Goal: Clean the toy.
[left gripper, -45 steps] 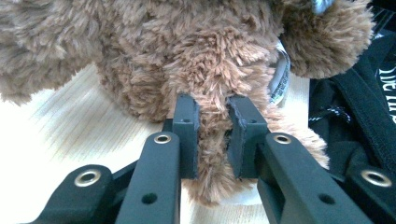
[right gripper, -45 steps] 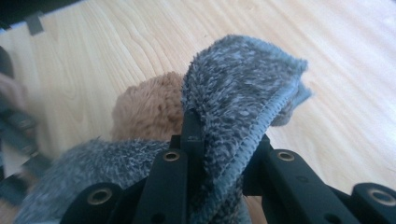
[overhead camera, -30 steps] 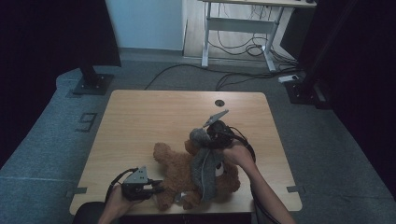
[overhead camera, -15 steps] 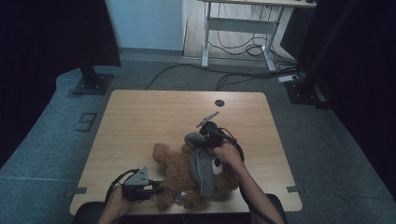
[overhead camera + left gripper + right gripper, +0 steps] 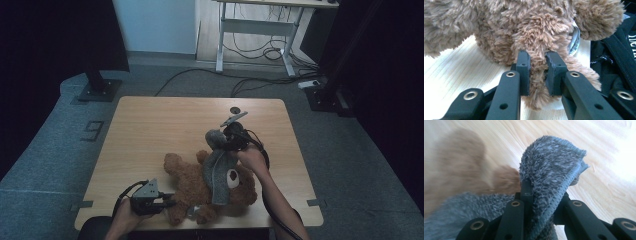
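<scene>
A brown teddy bear (image 5: pixel 192 182) lies on the near part of the wooden table (image 5: pixel 150 130). A grey fuzzy cloth (image 5: pixel 218 172) is draped over its middle. My left gripper (image 5: pixel 167 200) reaches in from the near left. In the left gripper view, the left gripper (image 5: pixel 537 58) is shut on a furry limb of the bear (image 5: pixel 534 32). My right gripper (image 5: pixel 226 141) is at the cloth's far end. In the right gripper view, the right gripper (image 5: pixel 544 187) pinches a folded edge of the grey cloth (image 5: pixel 549 162), lifted off the wood, and the bear (image 5: pixel 461 167) is a brown blur.
A white label (image 5: pixel 574 40) hangs from the bear, and black strapped fabric (image 5: pixel 616 57) lies beside it. A small dark hole (image 5: pixel 234 108) is in the tabletop's far part. Beyond the table are a metal desk frame (image 5: pixel 255 30), floor cables (image 5: pixel 250 82) and a black stand base (image 5: pixel 97 90).
My right gripper, still holding the grey cloth, swung a little left and then back right and toward the far side. The left gripper and the bear stayed put.
</scene>
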